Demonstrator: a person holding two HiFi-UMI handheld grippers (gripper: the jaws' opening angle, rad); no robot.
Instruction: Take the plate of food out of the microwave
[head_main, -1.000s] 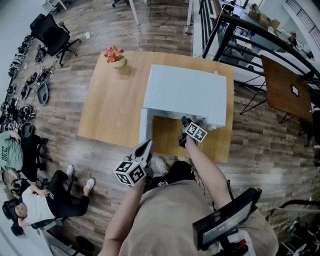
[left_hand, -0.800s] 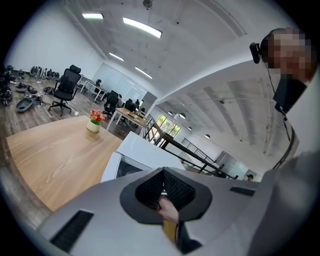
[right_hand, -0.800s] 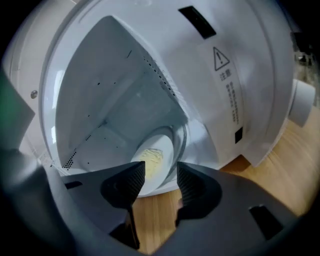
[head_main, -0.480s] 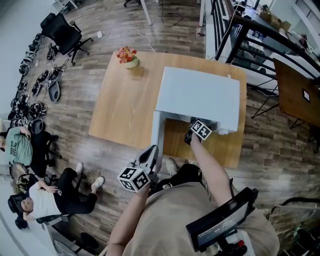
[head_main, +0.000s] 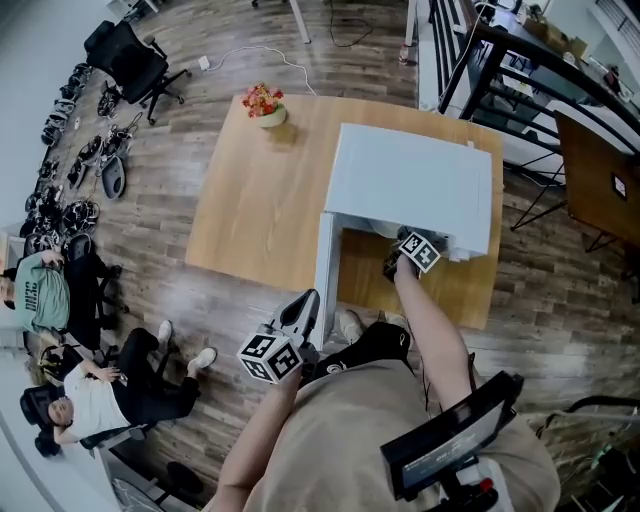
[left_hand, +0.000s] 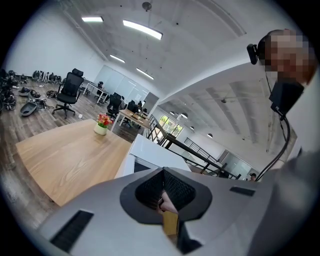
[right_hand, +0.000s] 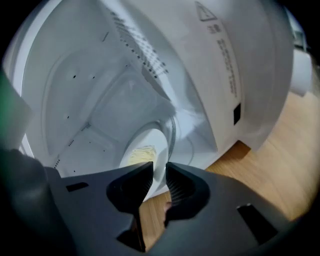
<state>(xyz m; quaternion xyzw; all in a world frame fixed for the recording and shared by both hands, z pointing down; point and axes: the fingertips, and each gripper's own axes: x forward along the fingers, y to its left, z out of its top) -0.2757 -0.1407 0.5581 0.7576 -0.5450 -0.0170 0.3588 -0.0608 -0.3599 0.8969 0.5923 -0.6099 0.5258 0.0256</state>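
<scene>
Right gripper (right_hand: 160, 169) is at the mouth of the white box-shaped microwave (head_main: 415, 185), pointing down into the cavity. Its fingers (right_hand: 143, 184) have just been closing. The near rim of the white round plate (right_hand: 152, 142) sits in the narrow gap between them, and the pads look clamped on it, though the contact line is partly hidden by the finger tips.

The plate is inside the microwave, lying on the clear glass turntable (right_hand: 173, 135), with a small heap of yellowish food (right_hand: 141, 155) on it. No part of it is past the opening.

The white microwave door (head_main: 326, 265) is swung open on the left side of the opening and stands edge-on in the head view. The microwave sits at the right end of the light wooden bench (head_main: 260, 200), with bare wood in front of the opening.

Left gripper (head_main: 306, 300) is held off the bench's near edge, just beside the open door and not touching it. Its fingers (left_hand: 150, 192) are clenched tight together, with nothing gripped.

A small pot of red and orange flowers (head_main: 265, 105) stands at the far left corner of the bench, well apart from the microwave. Two people sit on the wood-plank floor (head_main: 200, 290) to the left, near a black office chair (head_main: 130, 60).
</scene>
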